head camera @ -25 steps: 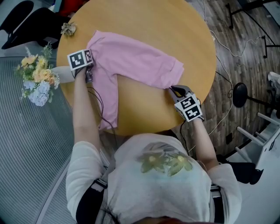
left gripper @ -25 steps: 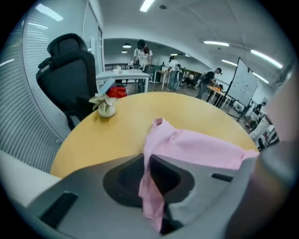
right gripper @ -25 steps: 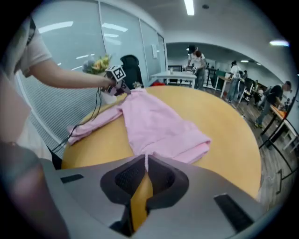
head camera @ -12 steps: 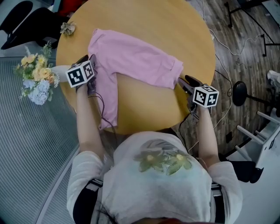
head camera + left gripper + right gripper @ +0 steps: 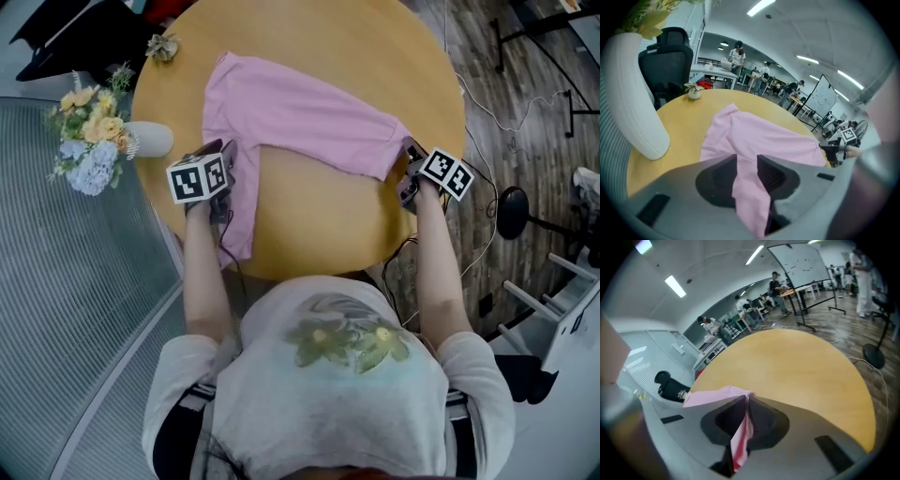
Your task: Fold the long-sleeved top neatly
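The long-sleeved top (image 5: 300,117) lies across the surface's (image 5: 375,56) left half, your left gripper (image 5: 223,155) half-closed on its sleeve (image 5: 242,220) and your right gripper (image 5: 409,152) pinched tight on a thin edge, which may slip if you tug.

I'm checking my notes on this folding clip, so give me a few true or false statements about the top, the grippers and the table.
1. The left gripper has fabric of the pink top between its jaws. True.
2. The right gripper holds nothing. False: its jaws are shut on the top's edge.
3. A white vase with flowers stands on the table. True.
4. The top is already folded into a square. False: it lies spread out, one sleeve running toward the near edge.
5. The table is rectangular. False: it is round.
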A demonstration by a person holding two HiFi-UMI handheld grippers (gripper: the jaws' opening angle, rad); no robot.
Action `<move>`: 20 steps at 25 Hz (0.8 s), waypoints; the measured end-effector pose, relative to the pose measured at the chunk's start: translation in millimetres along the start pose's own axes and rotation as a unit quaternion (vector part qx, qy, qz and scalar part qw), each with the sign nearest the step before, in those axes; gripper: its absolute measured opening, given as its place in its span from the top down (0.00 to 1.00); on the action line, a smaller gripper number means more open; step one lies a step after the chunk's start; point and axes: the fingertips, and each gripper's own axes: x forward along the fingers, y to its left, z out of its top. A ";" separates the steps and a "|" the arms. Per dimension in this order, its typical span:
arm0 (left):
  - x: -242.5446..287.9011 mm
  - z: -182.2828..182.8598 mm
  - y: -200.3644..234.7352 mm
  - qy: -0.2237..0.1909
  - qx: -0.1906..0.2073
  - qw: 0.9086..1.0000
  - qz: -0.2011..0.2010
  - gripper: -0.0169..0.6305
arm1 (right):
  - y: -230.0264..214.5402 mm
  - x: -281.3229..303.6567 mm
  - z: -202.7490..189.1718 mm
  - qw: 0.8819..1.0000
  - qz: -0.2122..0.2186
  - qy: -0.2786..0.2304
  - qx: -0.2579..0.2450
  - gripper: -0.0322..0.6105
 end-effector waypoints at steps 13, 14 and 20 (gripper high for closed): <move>4.0 -91.2 -59.9 0.126 0.039 0.987 -0.090 0.79 | -34.8 -35.4 -34.7 0.999 -0.021 0.026 0.009 0.66; 4.4 -101.4 -69.3 0.142 0.043 0.983 -0.108 0.79 | -33.7 -33.4 -43.4 0.999 -0.016 0.039 0.003 0.66; 20.4 -136.6 -66.6 0.165 0.045 0.982 -0.074 0.80 | -53.1 -24.2 -65.2 0.996 -0.063 0.069 -0.008 0.71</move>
